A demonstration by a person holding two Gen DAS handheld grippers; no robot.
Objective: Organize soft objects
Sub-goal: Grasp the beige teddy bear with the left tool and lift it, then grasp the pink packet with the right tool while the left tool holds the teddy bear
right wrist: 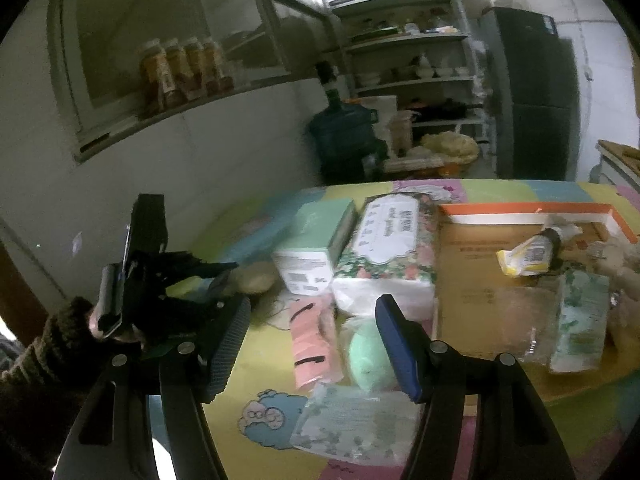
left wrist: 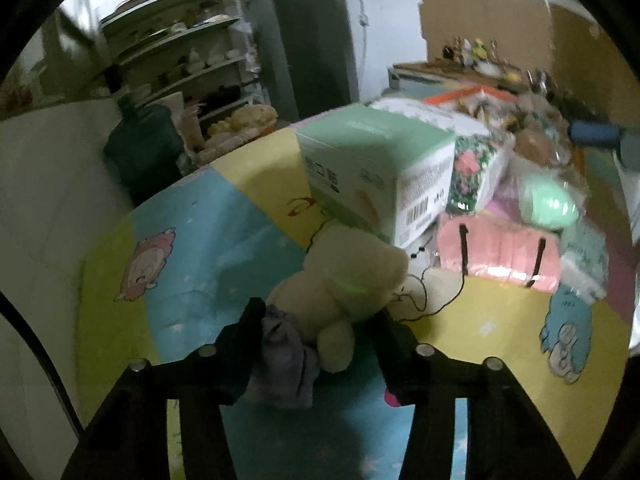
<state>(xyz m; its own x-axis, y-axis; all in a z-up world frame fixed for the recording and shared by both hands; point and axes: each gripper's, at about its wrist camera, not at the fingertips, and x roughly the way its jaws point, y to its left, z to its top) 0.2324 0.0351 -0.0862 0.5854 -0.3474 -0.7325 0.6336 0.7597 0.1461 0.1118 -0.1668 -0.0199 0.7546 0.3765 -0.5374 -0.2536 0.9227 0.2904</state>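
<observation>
1. Left wrist view, nearest: our left tongs (left wrist: 316, 328) are clenched around a cream plush bear (left wrist: 344, 280), with a grey-purple cloth (left wrist: 286, 356) bunched against the left finger (left wrist: 244, 336).
2. The bear sits low over the pastel cartoon mat on the tabletop (left wrist: 192, 248); we cannot tell if it touches the mat.
3. A thin black cord (left wrist: 436, 304) trails on the mat just right of the bear.
4. Just behind the bear stands a mint-and-white box (left wrist: 372, 168), tilted; right of it lie a pink pack (left wrist: 500, 252) and a pale green soft lump (left wrist: 548, 204).
5. Right wrist view: our right tongs (right wrist: 312, 344) are released, fingers spread wide and holding nothing, hovering over the green lump (right wrist: 368, 356) and pink pack (right wrist: 312, 340).
6. A clear floral-print bag (right wrist: 352, 420) lies nearest, under those tongs.
7. Behind these sits a floral tissue pack (right wrist: 388, 248), beside the mint box (right wrist: 316, 244).
8. To the right an open cardboard box (right wrist: 480, 264) holds a bottle (right wrist: 532, 252).
9. Far back: shelves (right wrist: 408, 40), a water jug (right wrist: 344, 136) and a dark fridge (right wrist: 532, 92).
</observation>
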